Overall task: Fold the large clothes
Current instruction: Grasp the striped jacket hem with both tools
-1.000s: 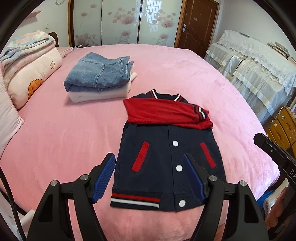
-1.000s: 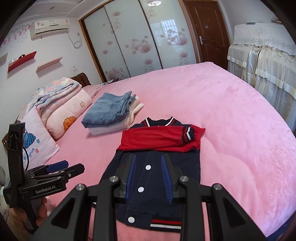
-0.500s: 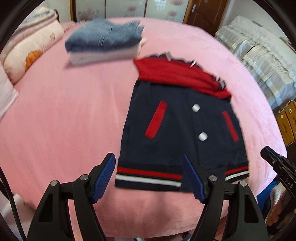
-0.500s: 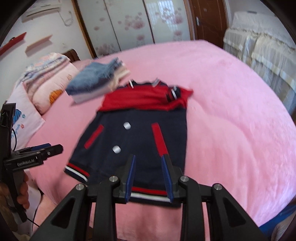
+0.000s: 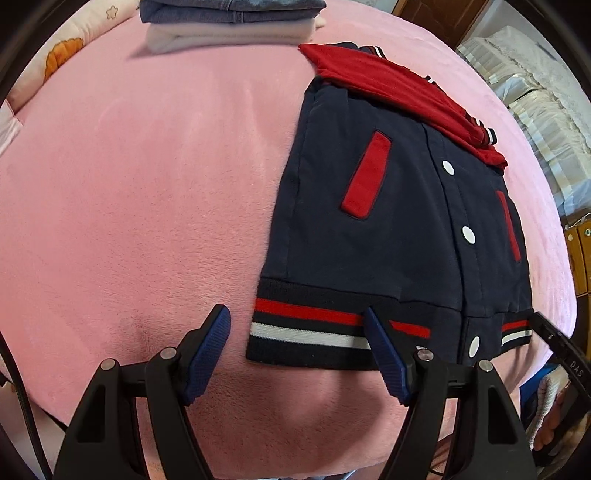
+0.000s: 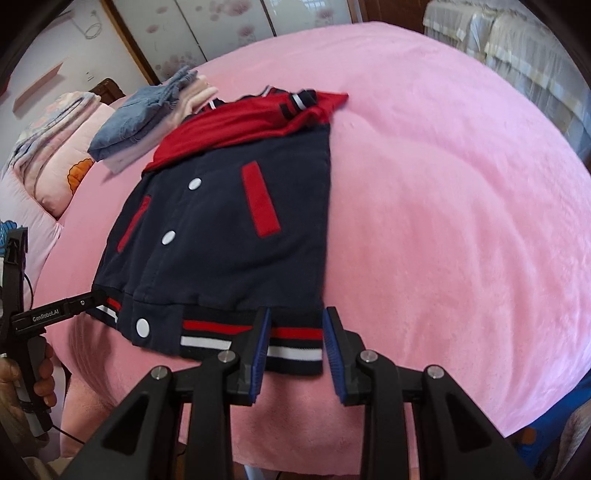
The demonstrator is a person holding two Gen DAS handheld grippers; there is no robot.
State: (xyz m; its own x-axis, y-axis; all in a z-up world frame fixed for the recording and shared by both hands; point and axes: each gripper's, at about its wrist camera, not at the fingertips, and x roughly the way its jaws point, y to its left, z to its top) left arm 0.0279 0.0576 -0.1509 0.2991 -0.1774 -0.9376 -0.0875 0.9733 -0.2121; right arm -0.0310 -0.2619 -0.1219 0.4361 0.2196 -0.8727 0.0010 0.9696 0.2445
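A navy varsity jacket point(image 5: 399, 236) with red pockets and white snaps lies flat on the pink bed point(image 5: 147, 184), its red sleeves folded across the chest. It also shows in the right wrist view point(image 6: 229, 236). My left gripper point(image 5: 297, 325) is open over the hem's left corner. My right gripper point(image 6: 295, 332) is open, jaws a small way apart, straddling the hem's right corner. Neither holds the cloth. The left gripper's finger point(image 6: 62, 308) reaches the hem in the right wrist view.
A stack of folded jeans and pale clothes point(image 5: 232, 18) sits at the far side, also seen in the right wrist view point(image 6: 147, 118). Pillows and a quilt point(image 6: 55, 155) lie at the left. A lace-covered piece of furniture point(image 5: 535, 92) stands right of the bed.
Both grippers have dropped low and moved close to the jacket's striped hem, left to the left corner, right to the right corner. The jacket has not moved.
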